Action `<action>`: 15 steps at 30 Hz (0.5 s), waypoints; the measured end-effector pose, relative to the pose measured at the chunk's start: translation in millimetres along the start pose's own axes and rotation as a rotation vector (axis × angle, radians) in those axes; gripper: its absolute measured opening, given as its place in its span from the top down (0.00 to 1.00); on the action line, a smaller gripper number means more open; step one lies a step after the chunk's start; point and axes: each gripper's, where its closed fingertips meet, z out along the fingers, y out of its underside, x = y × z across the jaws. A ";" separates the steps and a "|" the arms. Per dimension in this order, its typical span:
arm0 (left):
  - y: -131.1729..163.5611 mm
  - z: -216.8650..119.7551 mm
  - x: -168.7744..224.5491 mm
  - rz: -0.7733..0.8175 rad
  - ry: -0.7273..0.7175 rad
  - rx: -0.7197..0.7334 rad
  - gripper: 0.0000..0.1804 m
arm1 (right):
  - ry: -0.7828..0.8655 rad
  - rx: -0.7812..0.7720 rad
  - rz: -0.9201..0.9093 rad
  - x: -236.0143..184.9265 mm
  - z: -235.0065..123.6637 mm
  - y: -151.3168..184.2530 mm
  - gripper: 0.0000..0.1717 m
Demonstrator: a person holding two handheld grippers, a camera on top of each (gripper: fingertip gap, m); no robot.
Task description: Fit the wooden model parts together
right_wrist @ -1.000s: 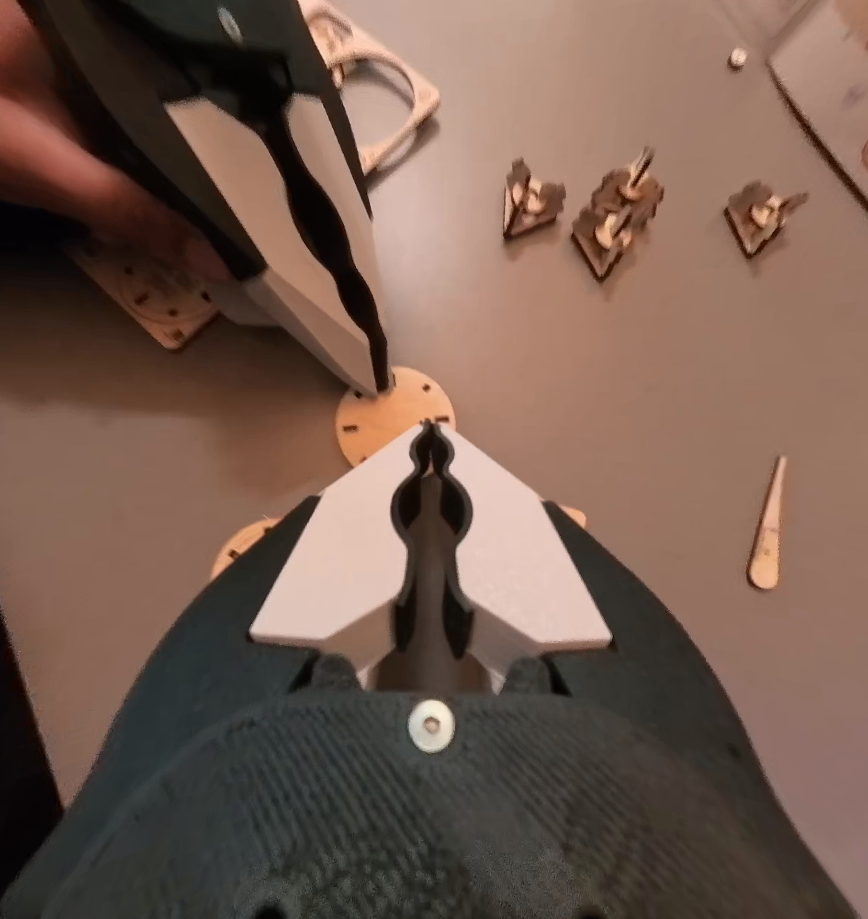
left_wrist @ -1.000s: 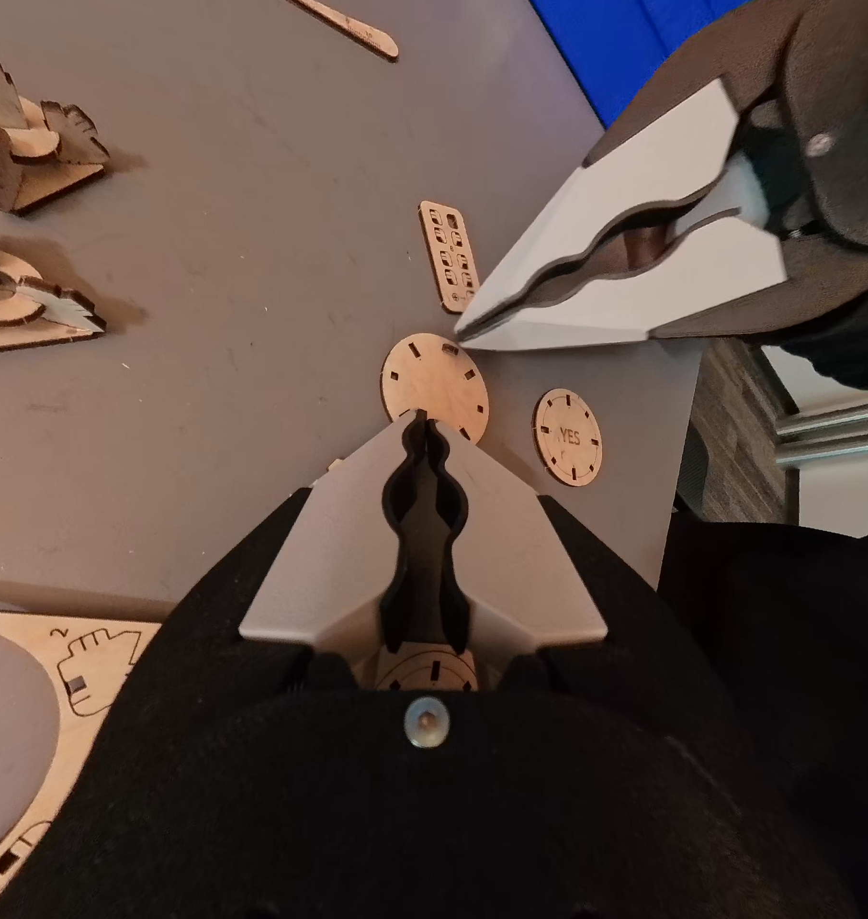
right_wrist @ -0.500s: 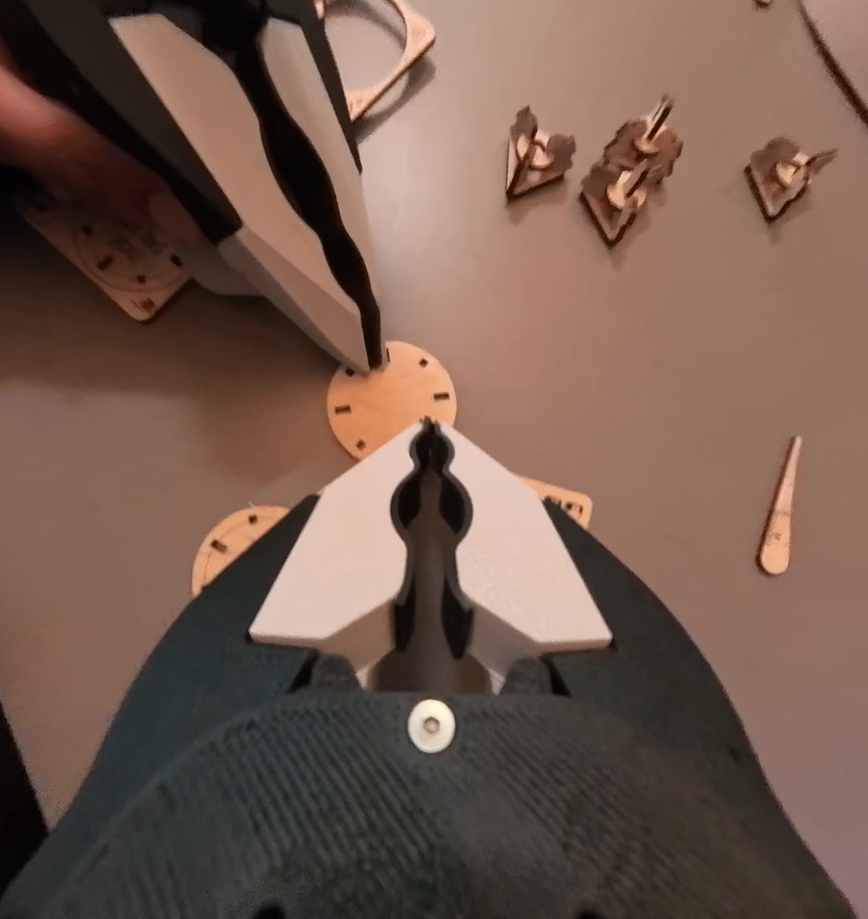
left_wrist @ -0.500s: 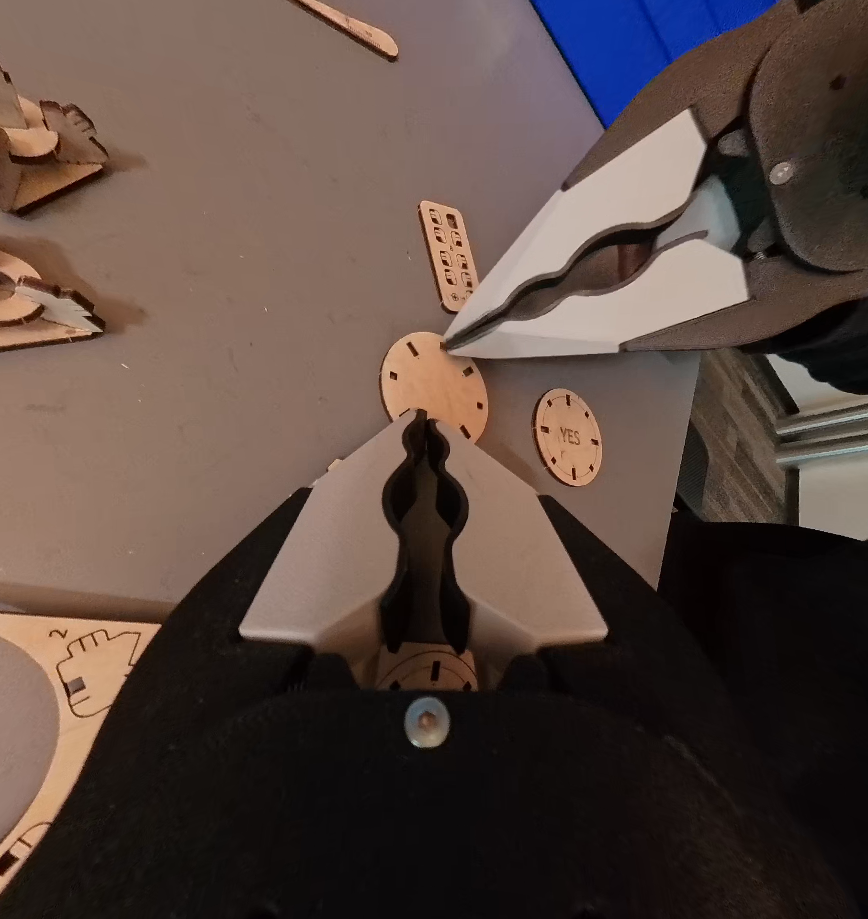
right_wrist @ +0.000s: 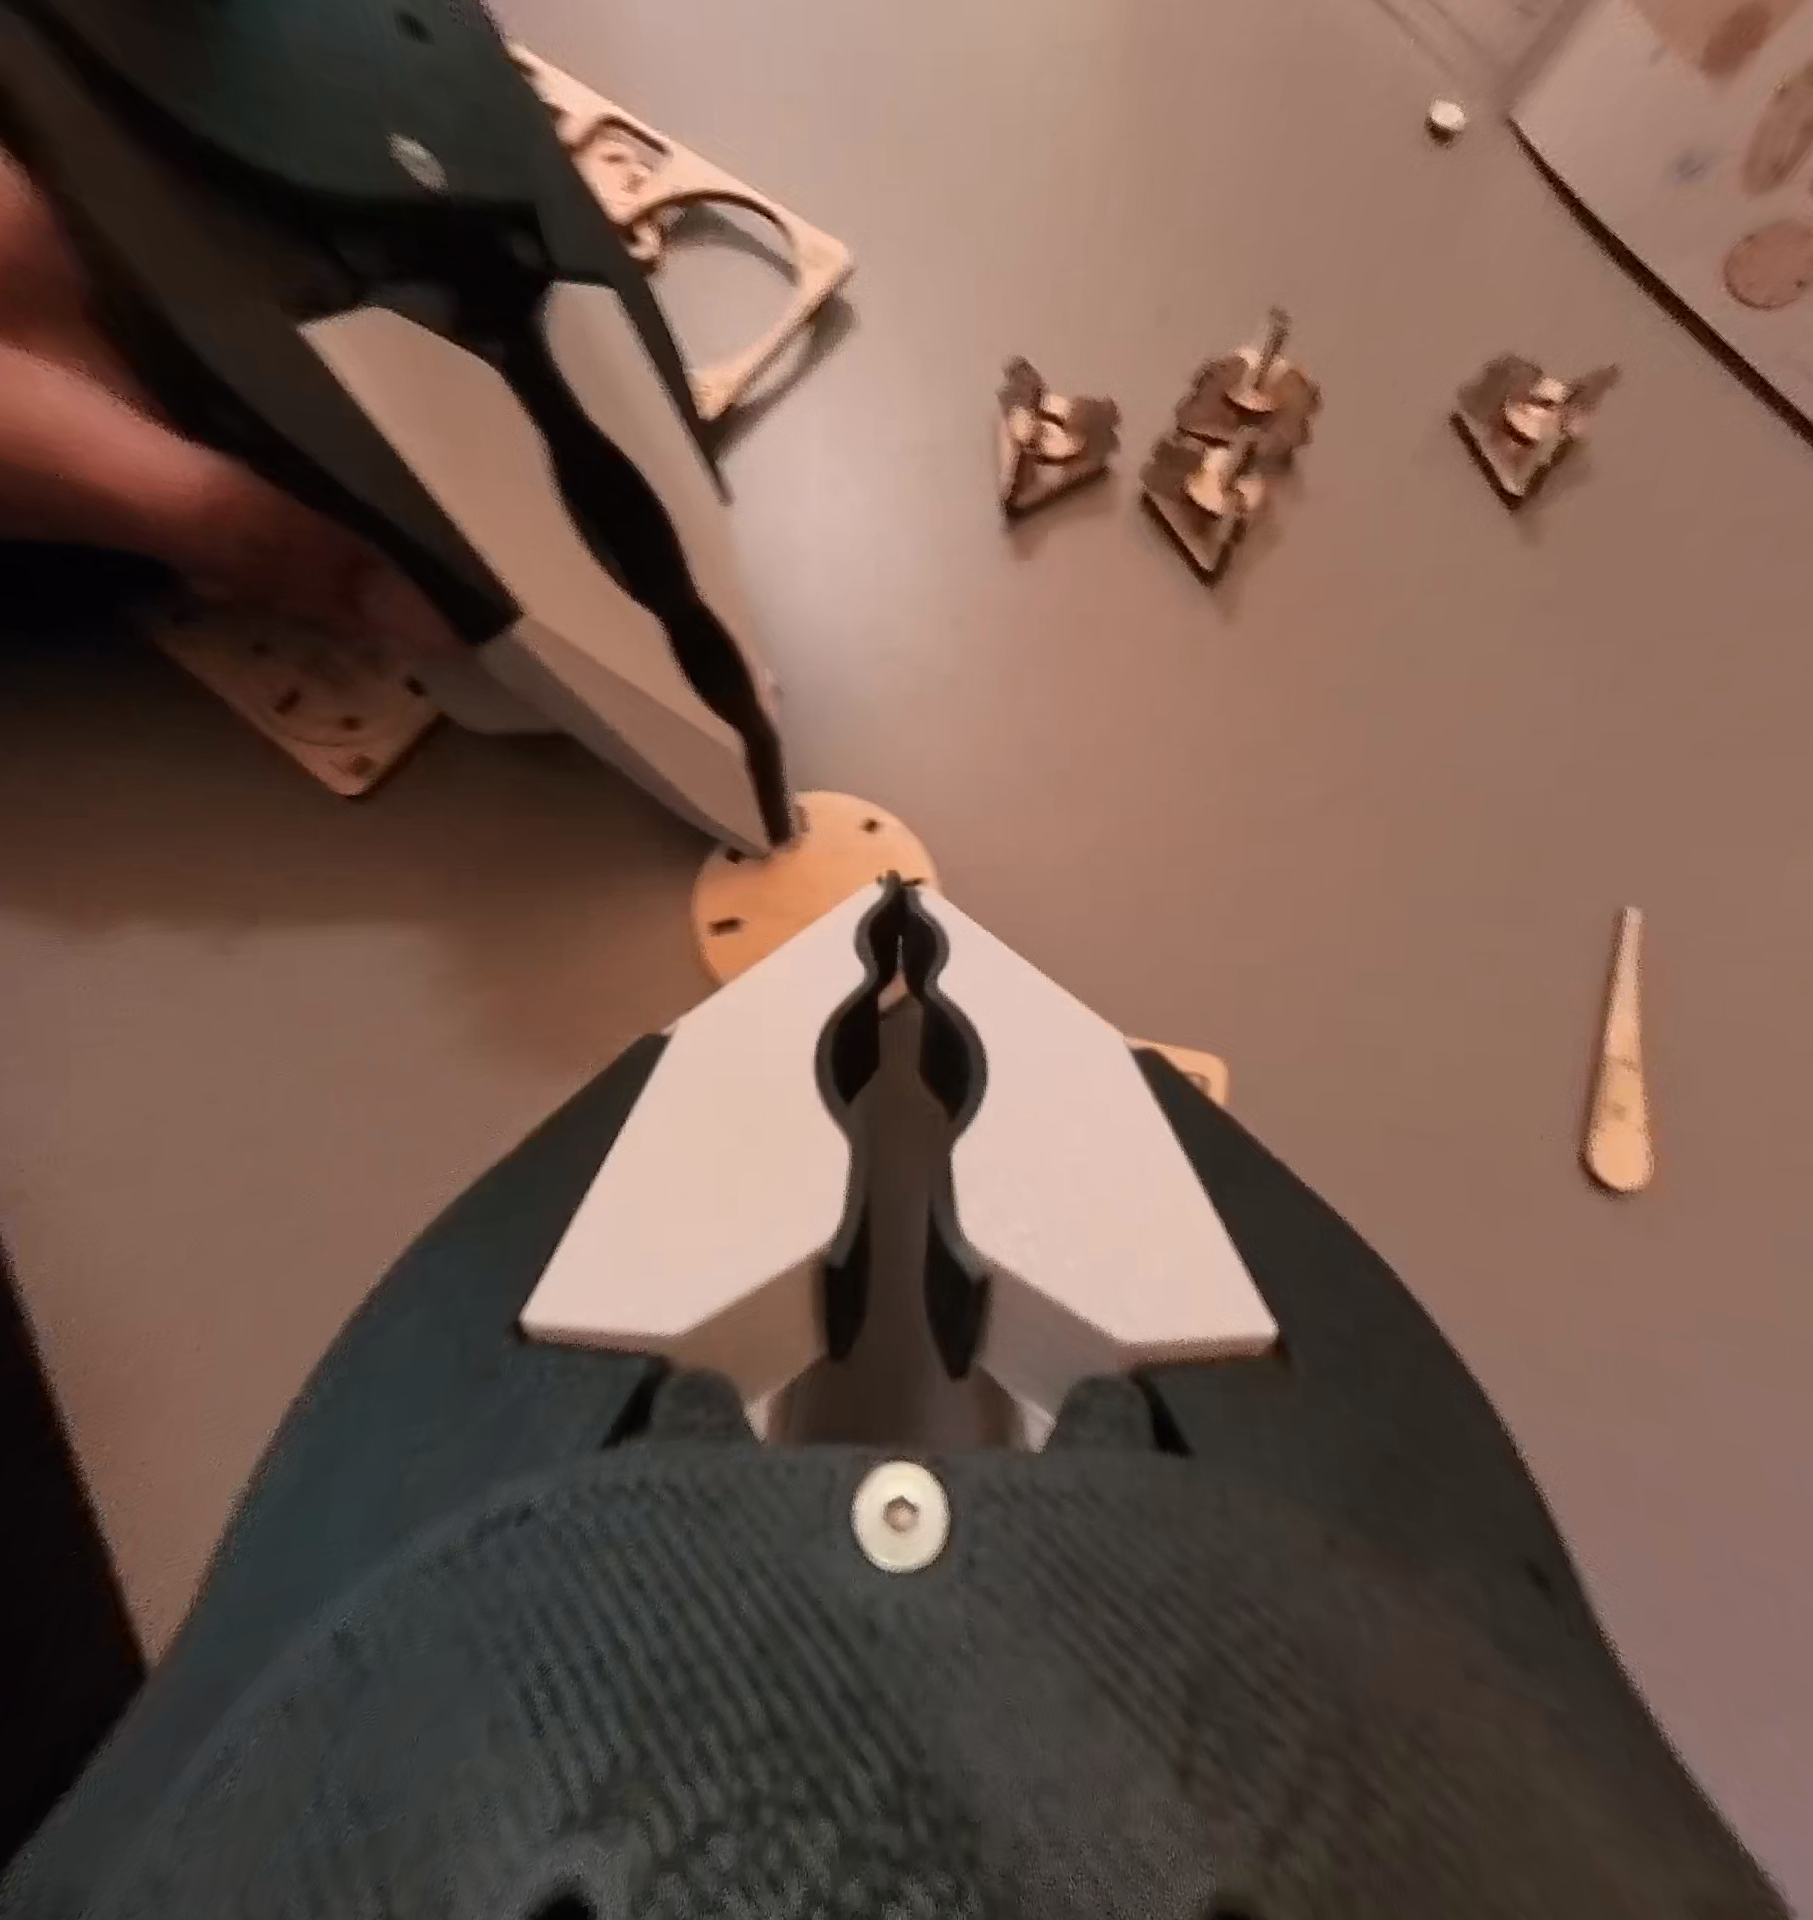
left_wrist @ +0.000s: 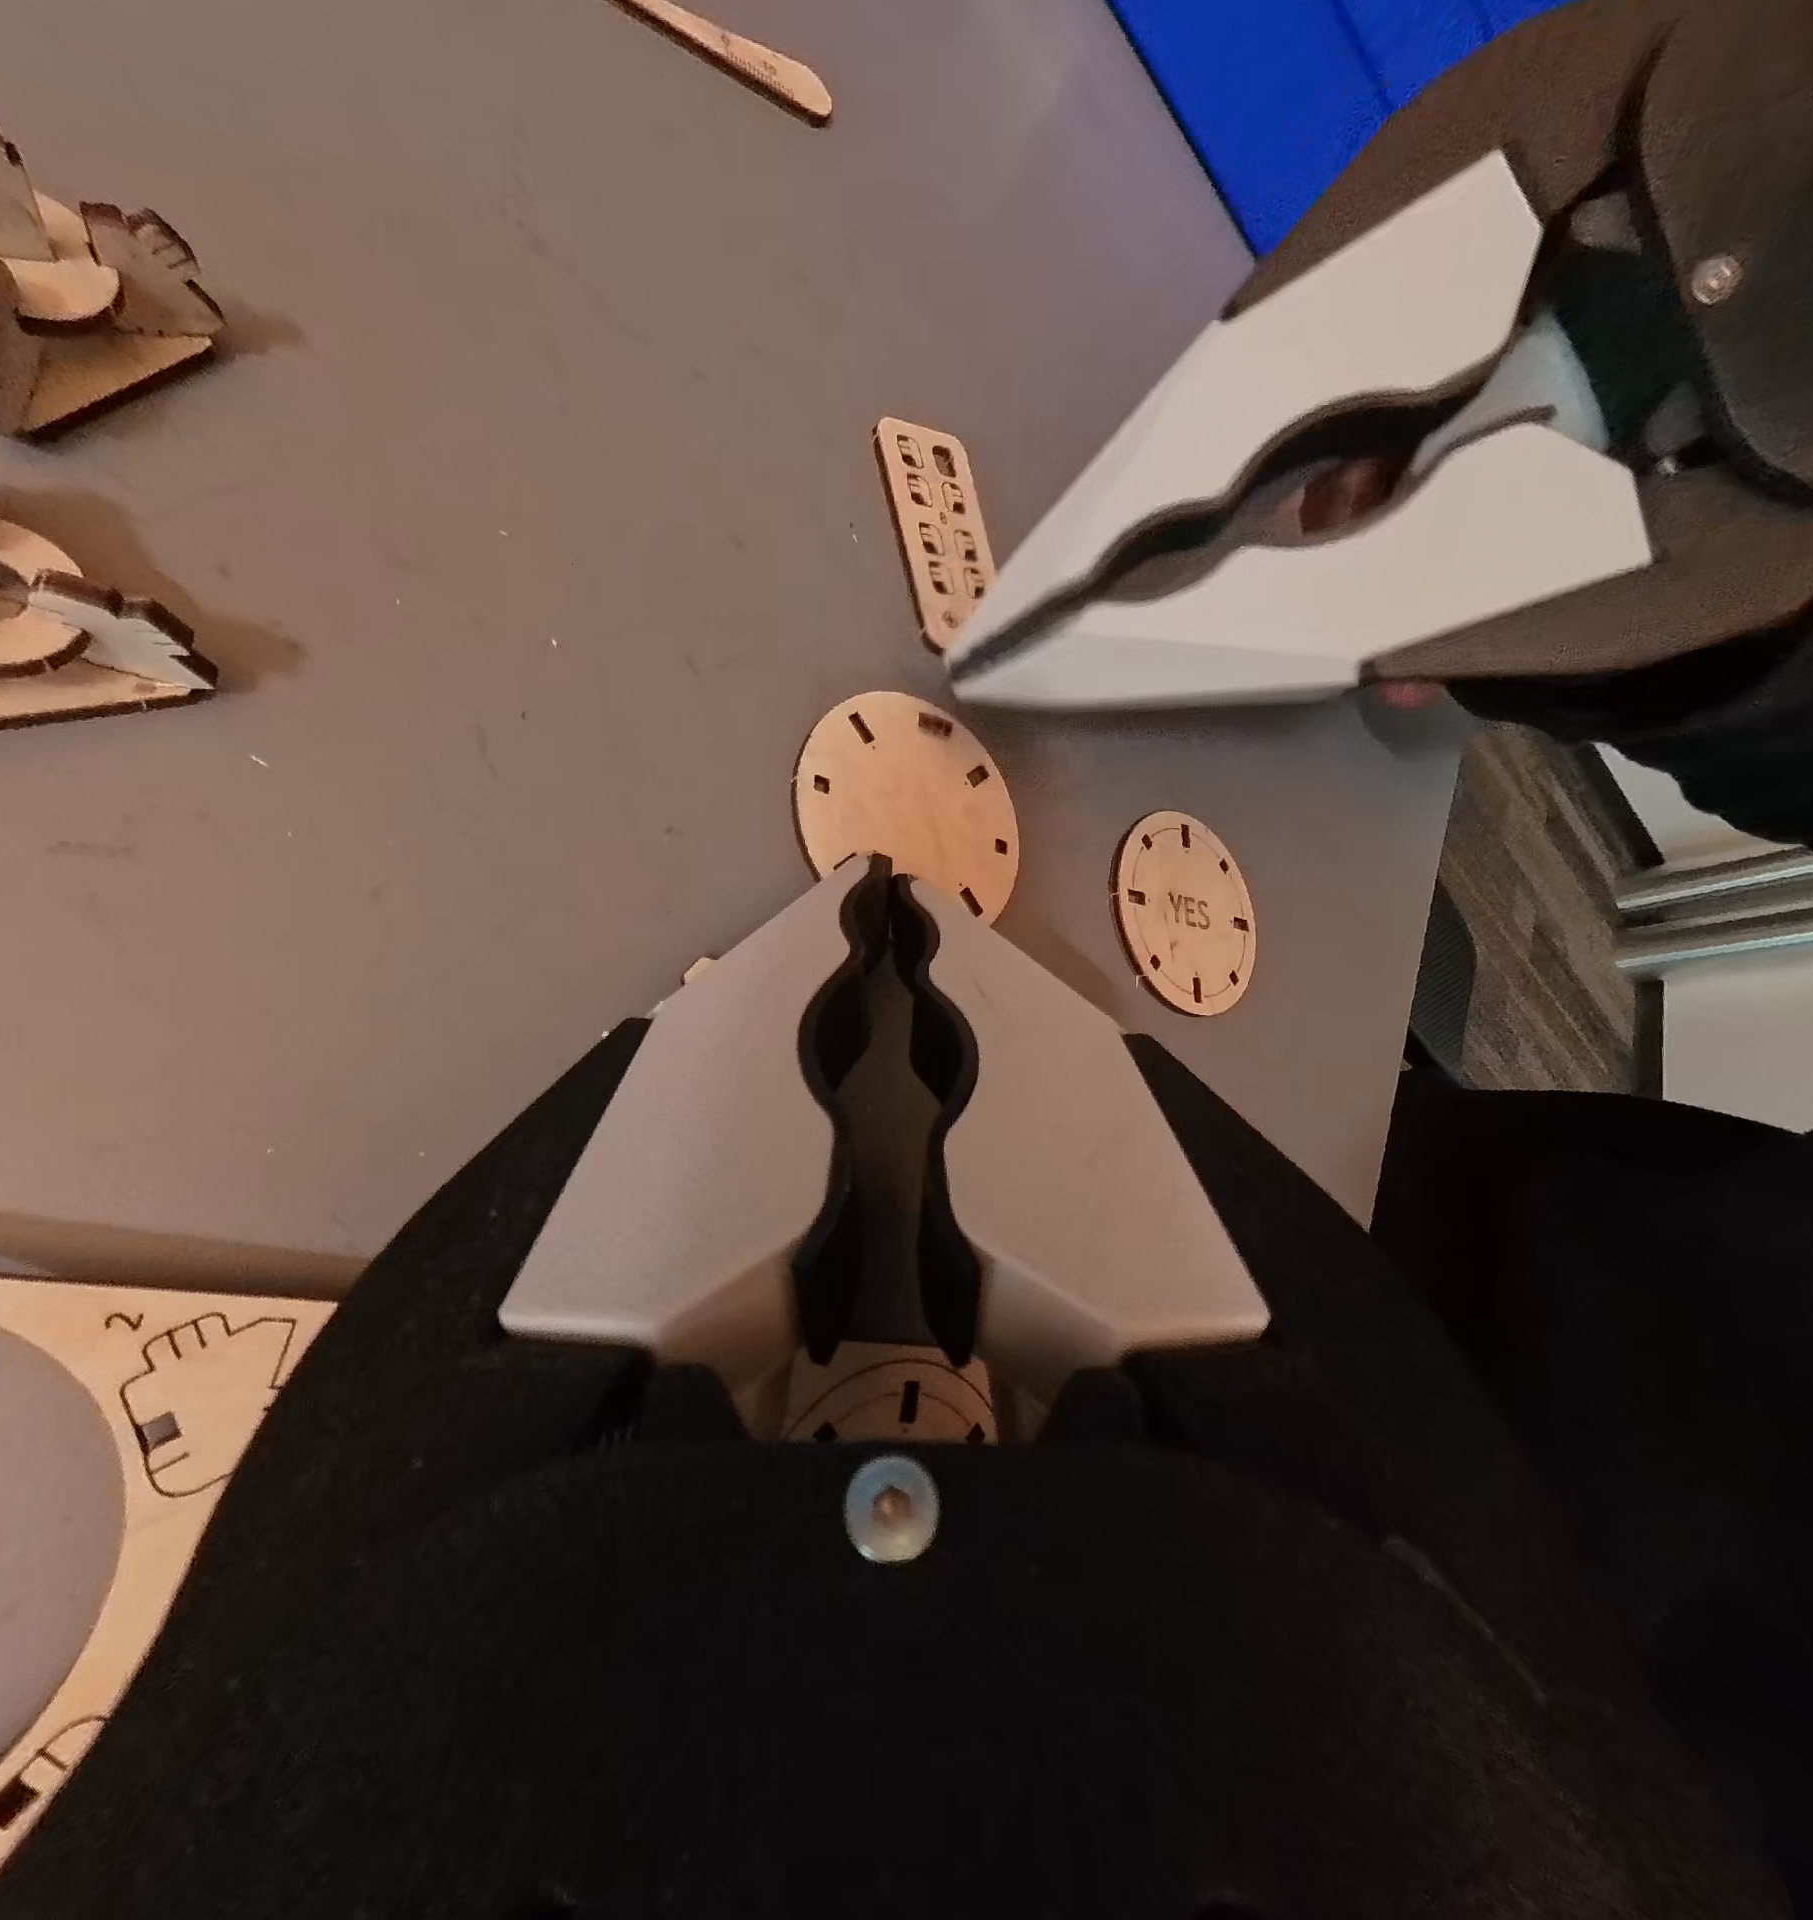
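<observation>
I see a plain wooden disc (left_wrist: 904, 802) with small slots around its rim lying flat on the grey table (left_wrist: 466, 520). My left tool (left_wrist: 884, 871) has its tips closed together with nothing between them, resting at the disc's near edge. My right tool (right_wrist: 897, 883) is also pinched closed on nothing, its tips just over the opposite edge of the same disc (right_wrist: 814, 883). Beside the disc lies a second, engraved disc (left_wrist: 1182, 914) near the table's corner, and a small slotted rectangular piece (left_wrist: 933, 525) lies just beyond. Farther out are small assembled wooden figures (right_wrist: 1203, 447), a tapered wooden stick (right_wrist: 1619, 1049) and a cut-out plywood sheet (left_wrist: 102, 1455).
</observation>
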 end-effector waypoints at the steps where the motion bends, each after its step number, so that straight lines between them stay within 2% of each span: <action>1: 0.0 -0.1 0.0 -0.002 0.002 0.000 1.00 | -0.025 -0.006 -0.008 -6.2 1.4 1.5 1.00; 3: 0.0 0.0 0.0 -0.001 0.002 -0.001 1.00 | -0.006 -0.055 -0.009 -2.7 6.3 12.8 1.00; 5: -0.1 -0.1 0.0 0.001 -0.001 0.000 1.00 | 0.113 -0.083 -0.020 20.2 3.5 16.8 1.00; 8: -0.1 -0.1 0.0 0.000 0.000 0.000 1.00 | 0.037 0.018 -0.015 2.9 -1.5 -2.2 1.00; 10: -0.1 -0.1 0.1 -0.003 0.003 -0.001 1.00 | 0.005 -0.056 -0.062 -8.2 5.7 10.9 1.00; 13: 0.2 0.4 0.6 0.004 -0.002 -0.002 1.00 | 0.143 -0.100 -0.095 15.1 5.7 16.7 1.00; 15: 0.2 0.4 0.7 0.004 -0.003 -0.002 1.00 | 0.148 -0.030 -0.102 16.1 -0.6 2.6 1.00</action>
